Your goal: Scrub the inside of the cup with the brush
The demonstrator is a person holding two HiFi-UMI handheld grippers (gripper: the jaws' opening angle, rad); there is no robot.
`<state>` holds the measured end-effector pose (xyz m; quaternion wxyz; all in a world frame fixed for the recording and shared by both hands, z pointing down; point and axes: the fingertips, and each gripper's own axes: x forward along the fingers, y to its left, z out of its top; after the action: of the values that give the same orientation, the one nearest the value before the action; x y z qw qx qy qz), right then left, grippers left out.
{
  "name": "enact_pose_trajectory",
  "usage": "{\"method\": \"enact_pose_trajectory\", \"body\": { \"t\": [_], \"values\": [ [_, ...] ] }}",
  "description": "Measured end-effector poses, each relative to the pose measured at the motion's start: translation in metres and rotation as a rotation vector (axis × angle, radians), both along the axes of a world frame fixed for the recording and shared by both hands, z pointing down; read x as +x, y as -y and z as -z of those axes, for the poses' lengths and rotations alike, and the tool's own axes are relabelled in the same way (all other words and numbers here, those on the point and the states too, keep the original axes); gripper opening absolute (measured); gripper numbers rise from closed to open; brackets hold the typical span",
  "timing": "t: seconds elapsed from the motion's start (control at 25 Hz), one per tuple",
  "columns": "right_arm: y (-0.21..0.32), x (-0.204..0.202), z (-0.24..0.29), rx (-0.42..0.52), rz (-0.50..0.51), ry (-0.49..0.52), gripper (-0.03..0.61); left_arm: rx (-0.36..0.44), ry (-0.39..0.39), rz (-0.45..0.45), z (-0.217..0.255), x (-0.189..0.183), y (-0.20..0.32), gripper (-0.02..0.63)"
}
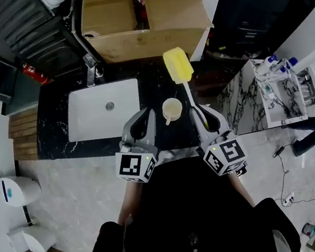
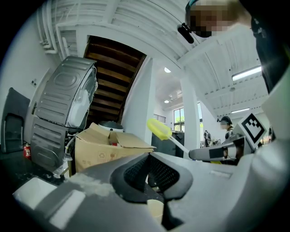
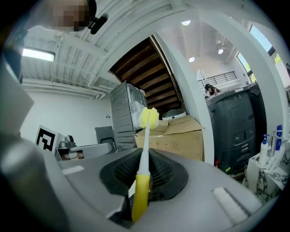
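Note:
A cream cup (image 1: 172,109) hangs over the black counter (image 1: 154,88), between my two grippers. My left gripper (image 1: 151,116) is shut on the cup at its handle side; in the left gripper view only a cream sliver of the cup (image 2: 156,209) shows low between the closed jaws. My right gripper (image 1: 195,112) is shut on the yellow handle (image 3: 141,190) of the brush. The brush's thin white stem rises to a yellow sponge head (image 1: 177,65), which is above and beyond the cup, outside it. The same head (image 2: 158,129) shows in the left gripper view and also in the right gripper view (image 3: 148,118).
A white sink (image 1: 103,109) with a faucet (image 1: 90,68) lies left of the cup. A cardboard box (image 1: 140,15) stands behind the counter. A marble-topped stand with bottles (image 1: 278,78) is at the right, a red extinguisher (image 1: 34,74) at the left.

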<state>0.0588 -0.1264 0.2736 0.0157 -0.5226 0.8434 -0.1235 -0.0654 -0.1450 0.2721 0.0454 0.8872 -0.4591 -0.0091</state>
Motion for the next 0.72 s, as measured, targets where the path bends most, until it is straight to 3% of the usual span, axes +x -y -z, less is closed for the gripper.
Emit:
{"method": "enact_pose_trajectory", "body": {
  "t": [0.72],
  "values": [
    [-0.014,-0.013,-0.003,0.003,0.036,-0.02,0.041,-0.004,0.008,-0.01,-0.006,0.0,-0.017,0.002]
  ]
}}
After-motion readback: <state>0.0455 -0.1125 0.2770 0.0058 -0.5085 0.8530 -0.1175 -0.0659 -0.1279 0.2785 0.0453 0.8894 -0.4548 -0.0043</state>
